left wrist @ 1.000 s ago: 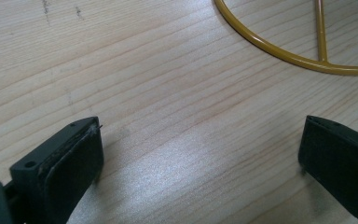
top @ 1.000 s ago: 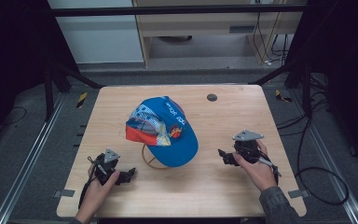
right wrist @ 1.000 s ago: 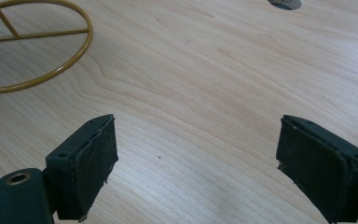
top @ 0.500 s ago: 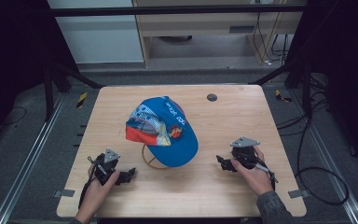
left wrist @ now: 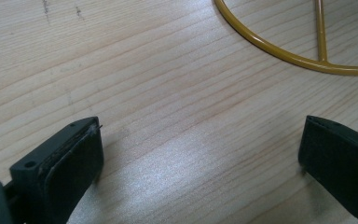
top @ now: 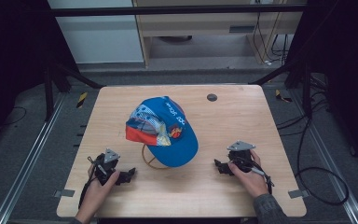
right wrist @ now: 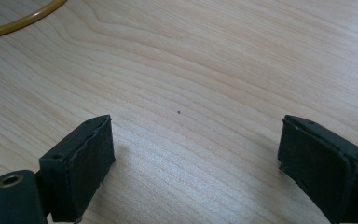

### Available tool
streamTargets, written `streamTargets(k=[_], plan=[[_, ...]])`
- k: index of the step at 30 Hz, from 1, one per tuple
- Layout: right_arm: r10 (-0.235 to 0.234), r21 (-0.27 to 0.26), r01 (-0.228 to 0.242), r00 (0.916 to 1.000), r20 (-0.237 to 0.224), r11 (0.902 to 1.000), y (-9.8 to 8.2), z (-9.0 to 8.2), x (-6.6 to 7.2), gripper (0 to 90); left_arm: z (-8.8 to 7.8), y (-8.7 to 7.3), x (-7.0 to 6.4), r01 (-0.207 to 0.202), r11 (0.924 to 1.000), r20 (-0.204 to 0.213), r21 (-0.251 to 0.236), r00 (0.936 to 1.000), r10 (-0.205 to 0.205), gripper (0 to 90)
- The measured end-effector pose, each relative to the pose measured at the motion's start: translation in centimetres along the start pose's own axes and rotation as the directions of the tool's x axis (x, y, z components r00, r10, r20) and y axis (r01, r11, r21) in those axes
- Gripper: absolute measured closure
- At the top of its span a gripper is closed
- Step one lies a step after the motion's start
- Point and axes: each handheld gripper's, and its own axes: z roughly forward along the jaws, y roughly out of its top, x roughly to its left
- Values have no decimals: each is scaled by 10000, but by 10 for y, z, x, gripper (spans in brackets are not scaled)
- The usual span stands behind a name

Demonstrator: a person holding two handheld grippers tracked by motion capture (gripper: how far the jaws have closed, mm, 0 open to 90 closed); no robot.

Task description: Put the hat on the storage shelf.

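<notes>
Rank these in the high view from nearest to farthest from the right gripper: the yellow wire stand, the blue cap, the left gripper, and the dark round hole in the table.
From the right gripper:
1. Blue cap, just to its left, at the table's middle.
2. Yellow wire stand, under the cap's near edge.
3. Dark round hole, at the far edge.
4. Left gripper, across at the near left.

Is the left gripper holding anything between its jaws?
No: the left gripper has its jaws wide apart with bare wooden table between them.

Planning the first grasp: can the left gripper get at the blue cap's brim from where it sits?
Probably yes. The left gripper rests with jaws open on the wooden table, bare wood between it and the blue baseball cap on its yellow wire stand.
</notes>
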Motion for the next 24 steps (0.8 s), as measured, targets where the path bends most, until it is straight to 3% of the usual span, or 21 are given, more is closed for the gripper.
streamTargets(k=[24], plan=[[268,211,-272,9994,201,9994,0,2,4,83,0,0,0,2,10000,-2,3,10000,-2,0]])
